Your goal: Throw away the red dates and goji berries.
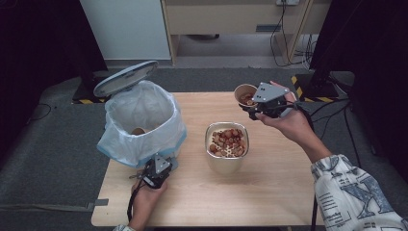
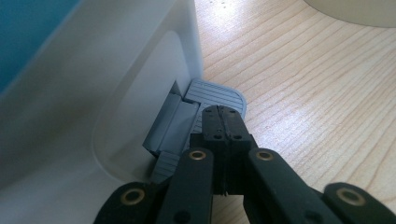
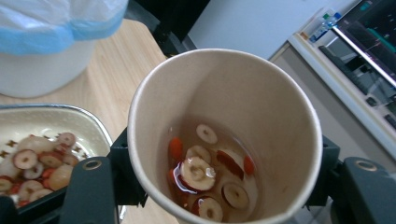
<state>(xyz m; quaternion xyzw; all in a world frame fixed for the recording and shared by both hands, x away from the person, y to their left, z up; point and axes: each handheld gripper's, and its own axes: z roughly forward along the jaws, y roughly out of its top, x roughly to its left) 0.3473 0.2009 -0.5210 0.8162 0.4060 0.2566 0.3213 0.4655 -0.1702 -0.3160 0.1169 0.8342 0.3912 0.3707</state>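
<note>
My right gripper [image 1: 253, 104] is shut on a paper cup [image 1: 244, 95], held above the table's far right part. In the right gripper view the cup [image 3: 233, 93] stands upright between the jaws, with sliced red fruit [image 3: 205, 172] in a little liquid at its bottom. A cream bowl [image 1: 226, 161] of the same fruit slices stands mid-table. My left gripper [image 1: 159, 169] is shut, and its tips [image 2: 223, 122] rest on the grey foot pedal [image 2: 219, 95] of a white bin [image 1: 139, 120]. The bin's lid [image 1: 125, 77] stands raised.
A white and blue bag [image 1: 166, 139] lines the bin, and something brown lies inside it. The bowl's rim [image 3: 70, 109] is just below and left of the cup. The wooden table [image 1: 269, 192] ends close behind the cup; cables lie on the floor beyond.
</note>
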